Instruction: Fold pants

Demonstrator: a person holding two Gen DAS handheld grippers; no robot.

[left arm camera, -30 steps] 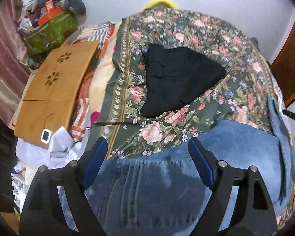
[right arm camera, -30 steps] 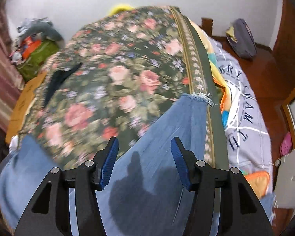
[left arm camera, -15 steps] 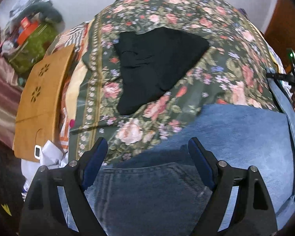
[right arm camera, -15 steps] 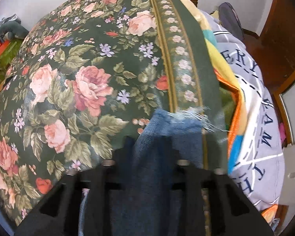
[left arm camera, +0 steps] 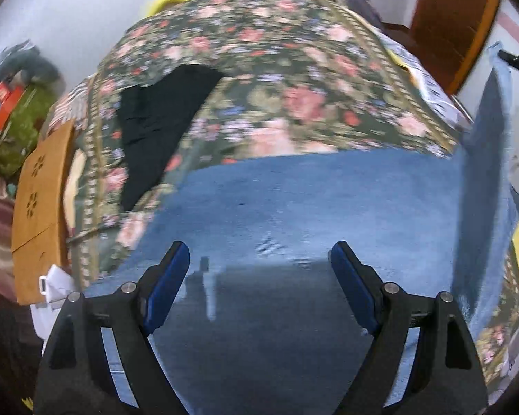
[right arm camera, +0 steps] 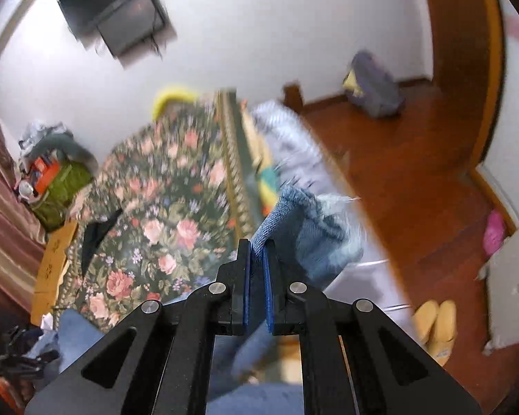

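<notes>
Blue jeans (left arm camera: 294, 200) lie across the near part of a floral bedspread (left arm camera: 276, 79). My left gripper (left arm camera: 259, 269) is open and empty, hovering just above the denim. My right gripper (right arm camera: 256, 259) is shut on the frayed hem of one jeans leg (right arm camera: 308, 228) and holds it lifted above the bed's right edge. In the left wrist view that lifted leg (left arm camera: 484, 173) rises at the far right up to the right gripper's tip (left arm camera: 517, 60).
A folded black garment (left arm camera: 162, 117) lies on the bedspread at the left. A wooden lap table (left arm camera: 38, 214) and a cluttered green bag (left arm camera: 14, 131) sit left of the bed. Wooden floor (right arm camera: 415, 186), yellow slippers (right arm camera: 436, 325) and a grey bag (right arm camera: 373, 93) are to the right.
My right gripper closed on the jeans hem and lifted it off the bed. My left gripper stayed open and shifted over the denim.
</notes>
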